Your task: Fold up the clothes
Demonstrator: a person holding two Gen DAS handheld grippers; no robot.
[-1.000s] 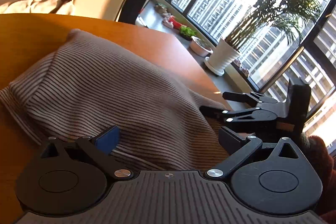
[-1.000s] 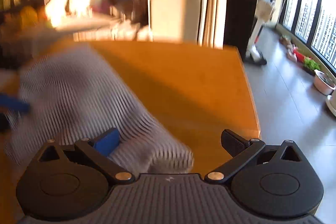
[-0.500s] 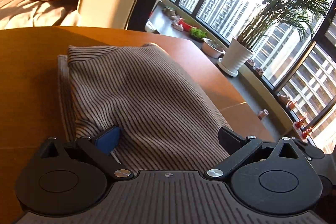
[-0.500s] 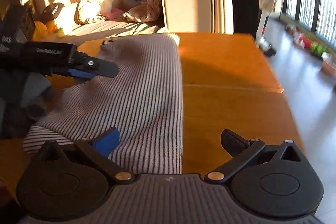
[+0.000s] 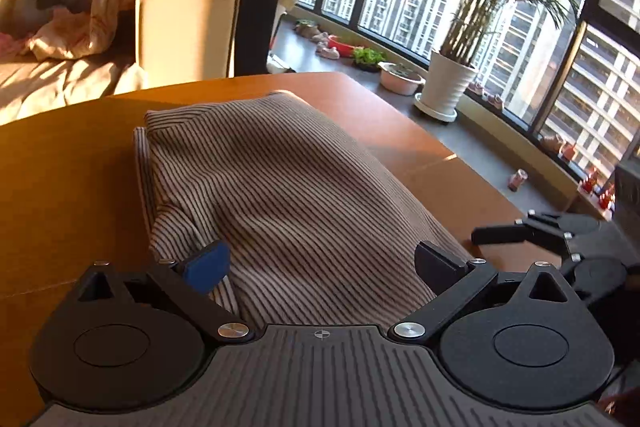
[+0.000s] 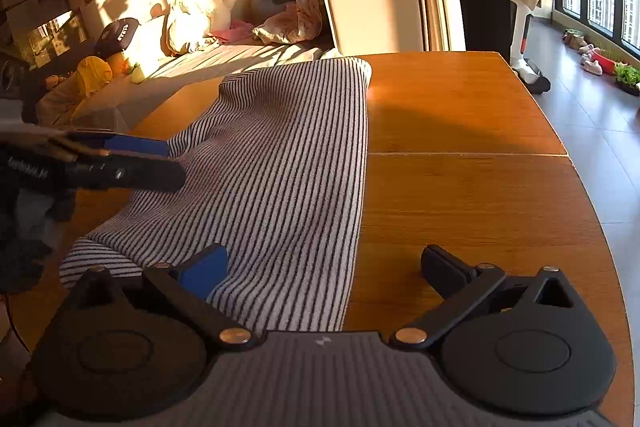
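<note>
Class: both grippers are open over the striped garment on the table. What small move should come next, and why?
Probably close the left gripper on the striped garment near edge: its fingers straddle the cloth, nothing is held, and the fold looks unfinished.

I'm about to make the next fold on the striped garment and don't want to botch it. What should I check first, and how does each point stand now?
1. Left tongs open: ok, fingers spread wide over the striped garment.
2. Right tongs open: ok, nothing between the fingers.
3. Garment fully on the wooden table: ok for the far end and right edge; the near end is hidden behind the tongs, cannot tell.
4. Right edge straight: ok, it runs as a clean line in the right wrist view.
5. Fabric flat: not ok, the left side is rumpled, with a layer sticking out beneath.
6. Table beside the garment free: ok on the right side.
</note>
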